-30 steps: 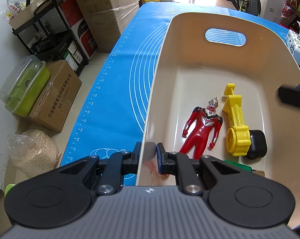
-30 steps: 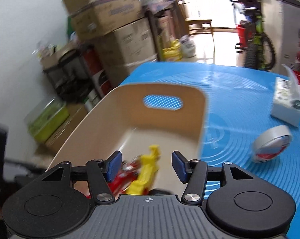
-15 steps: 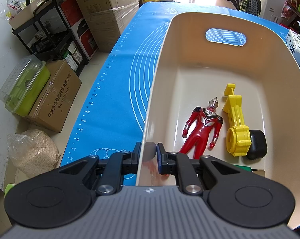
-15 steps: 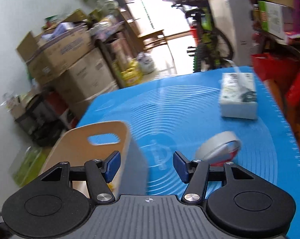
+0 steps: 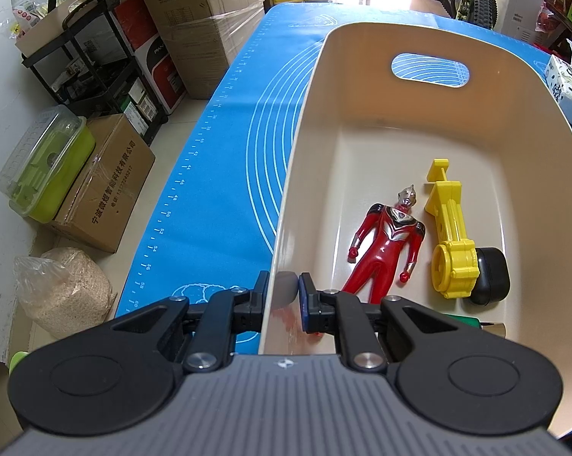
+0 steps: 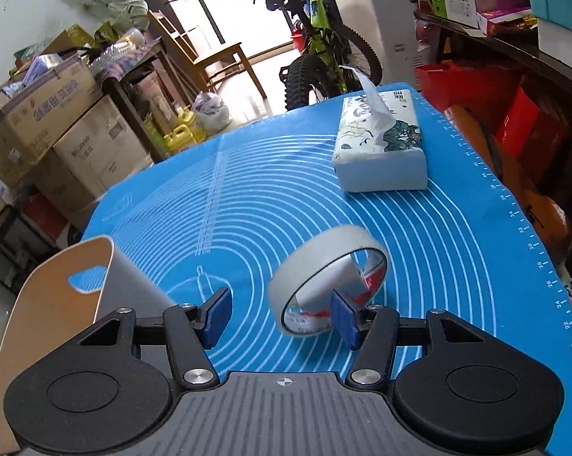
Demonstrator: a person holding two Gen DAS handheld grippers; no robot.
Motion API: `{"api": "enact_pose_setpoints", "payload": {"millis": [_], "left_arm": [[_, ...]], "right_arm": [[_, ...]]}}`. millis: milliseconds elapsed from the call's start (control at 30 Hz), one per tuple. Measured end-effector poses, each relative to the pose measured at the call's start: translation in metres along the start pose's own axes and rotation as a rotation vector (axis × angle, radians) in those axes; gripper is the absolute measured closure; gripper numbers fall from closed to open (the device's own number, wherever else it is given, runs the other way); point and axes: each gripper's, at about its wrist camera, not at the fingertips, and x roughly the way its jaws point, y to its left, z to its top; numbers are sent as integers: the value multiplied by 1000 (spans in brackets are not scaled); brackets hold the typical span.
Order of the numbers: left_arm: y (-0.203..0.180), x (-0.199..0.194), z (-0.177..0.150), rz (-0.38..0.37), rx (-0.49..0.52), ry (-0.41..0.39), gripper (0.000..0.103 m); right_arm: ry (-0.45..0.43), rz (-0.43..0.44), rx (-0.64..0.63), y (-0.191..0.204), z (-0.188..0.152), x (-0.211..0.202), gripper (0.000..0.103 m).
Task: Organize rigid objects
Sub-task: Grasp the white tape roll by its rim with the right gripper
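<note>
The left gripper (image 5: pixel 284 296) is pinching the bin (image 5: pixel 305 121) wall. The right gripper (image 6: pixel 278 313), jaws wide, is hovering at the tape roll (image 6: pixel 325 266) on the mat (image 6: pixel 247 190). Next, I think: squeeze it.

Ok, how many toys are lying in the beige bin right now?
2 clearly: the red figure lies on the bin floor, the yellow wheeled toy beside it. A green item by the near wall is mostly hidden, so there may be more.
</note>
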Motion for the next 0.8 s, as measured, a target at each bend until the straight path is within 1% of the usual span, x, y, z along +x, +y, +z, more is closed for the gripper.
{"api": "enact_pose_setpoints", "payload": {"millis": [67, 133, 167, 200, 233, 267, 300, 333, 367, 400, 533, 600, 700, 800], "left_arm": [[0, 1, 0, -2, -1, 1, 85], [0, 1, 0, -2, -1, 1, 85], [0, 1, 0, -2, -1, 1, 85], [0, 1, 0, -2, -1, 1, 85], [0, 1, 0, -2, -2, 1, 85], [0, 1, 0, -3, -2, 2, 85], [0, 1, 0, -3, -3, 2, 85], [-1, 2, 1, -3, -2, 2, 85], [0, 2, 1, -2, -2, 2, 85], [0, 2, 1, -2, -3, 2, 85], [0, 2, 1, -3, -3, 1, 86], [0, 2, 1, -4, -6, 1, 86], [-1, 2, 1, -2, -8, -1, 86], [-2, 2, 0, -1, -9, -3, 86]], "right_arm": [[-9, -9, 5, 1, 1, 4, 37], [-10, -5, 19, 0, 1, 9, 41], [-10, 2, 25, 0, 0, 11, 46], [-6, 7, 29, -1, 1, 14, 57], [-3, 5, 32, -2, 0, 16, 62], [-1, 4, 35, -3, 0, 17, 72], [1, 5, 34, -3, -1, 18, 76], [-4, 1, 27, -3, -2, 16, 76], [-8, -4, 13, -2, -2, 15, 79], [-5, -1, 5, 0, -2, 13, 85], [13, 7, 11, 4, -2, 1, 87], [13, 6, -7, 9, -3, -9, 86], [1, 15, -34, 15, -5, -25, 87], [-15, 37, -31, 19, -5, -40, 87]]}}
